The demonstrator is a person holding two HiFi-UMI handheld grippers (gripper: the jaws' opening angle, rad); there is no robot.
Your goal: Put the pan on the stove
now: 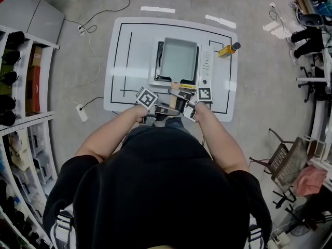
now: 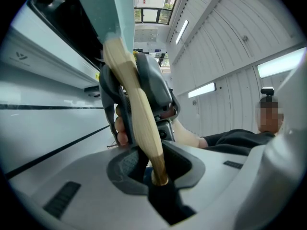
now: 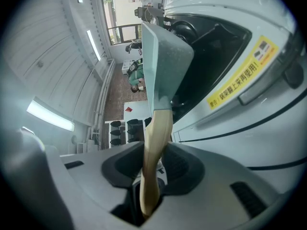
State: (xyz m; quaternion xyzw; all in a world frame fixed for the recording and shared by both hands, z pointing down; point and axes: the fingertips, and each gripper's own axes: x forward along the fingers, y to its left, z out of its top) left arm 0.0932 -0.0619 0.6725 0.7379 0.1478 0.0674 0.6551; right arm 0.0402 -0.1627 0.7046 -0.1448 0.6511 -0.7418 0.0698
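Note:
A square pale-green pan [image 1: 179, 60] lies over the white stove [image 1: 206, 66] in the middle of the table; I cannot tell whether it rests there or hovers. Its wooden handle [image 1: 175, 93] points toward me. My left gripper [image 1: 164, 106] and right gripper [image 1: 184, 106] are both shut on that handle, side by side at the table's near edge. In the left gripper view the handle [image 2: 136, 114] runs up from the left gripper [image 2: 156, 174] to the pan [image 2: 110, 8]. The right gripper [image 3: 151, 186] clamps the handle [image 3: 156, 152] below the pan [image 3: 163, 51] and the stove [image 3: 230, 56].
A yellow bottle [image 1: 228, 50] lies on the white table [image 1: 124, 51] beside the stove's far right corner. Shelves [image 1: 21, 87] line the left wall. A power strip with cables [image 1: 81, 112] lies on the floor to the left. Chairs [image 1: 285, 160] stand to the right.

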